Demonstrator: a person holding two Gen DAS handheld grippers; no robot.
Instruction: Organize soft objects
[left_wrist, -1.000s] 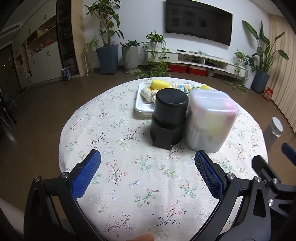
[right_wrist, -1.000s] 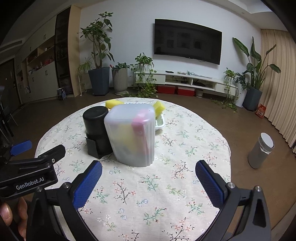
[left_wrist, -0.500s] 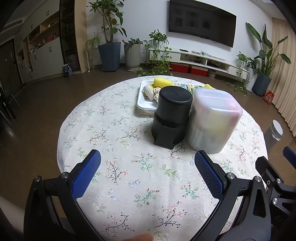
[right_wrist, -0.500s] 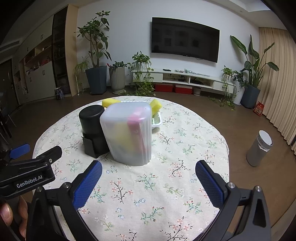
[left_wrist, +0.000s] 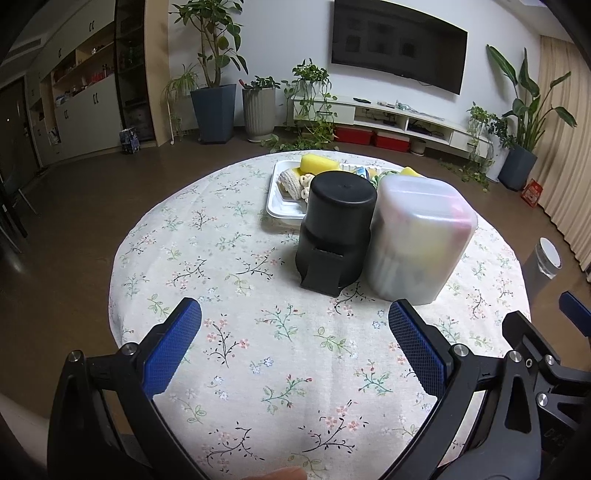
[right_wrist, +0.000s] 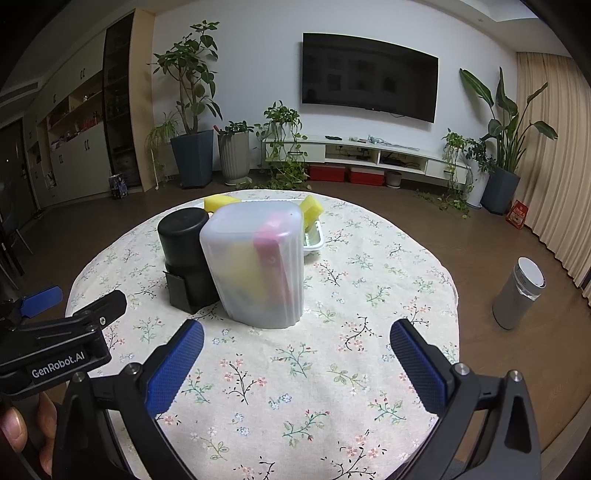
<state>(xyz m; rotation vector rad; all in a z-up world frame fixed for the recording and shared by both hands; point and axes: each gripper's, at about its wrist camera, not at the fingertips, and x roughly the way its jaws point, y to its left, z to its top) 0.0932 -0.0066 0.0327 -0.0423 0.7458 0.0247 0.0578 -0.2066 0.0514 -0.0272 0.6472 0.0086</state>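
- My left gripper (left_wrist: 294, 343) hung above the near part of the round table (left_wrist: 236, 332), its blue pads spread wide with nothing between them.
- My right gripper (right_wrist: 296, 357) was likewise released and empty, poised over the floral tablecloth (right_wrist: 332, 369) just beside the left one, whose black body showed at the left edge of the right wrist view.
- A frosted plastic container (left_wrist: 417, 240) stood upright near the middle of the table; through its cloudy wall I made out something yellow and a pink strip (right_wrist: 271, 254), though I could not tell what they were.
- A black cylindrical container (left_wrist: 336, 232) stood touching or just beside the frosted one, on its left as seen from me.
- Behind both sat a white tray (left_wrist: 284, 210) on the far part of the table.
- The soft things lay in that tray: a yellow sponge (left_wrist: 317, 165) at its back left, a knitted cream piece (left_wrist: 291, 181) near its front left, and another yellow sponge (right_wrist: 312, 207) toward its right end.
- More small items lay in the tray behind the containers, too hidden to name.
- Both grippers were well apart from the tray, with the two containers between.
- A grey bin (right_wrist: 519, 293) stood on the floor to the right of the table.
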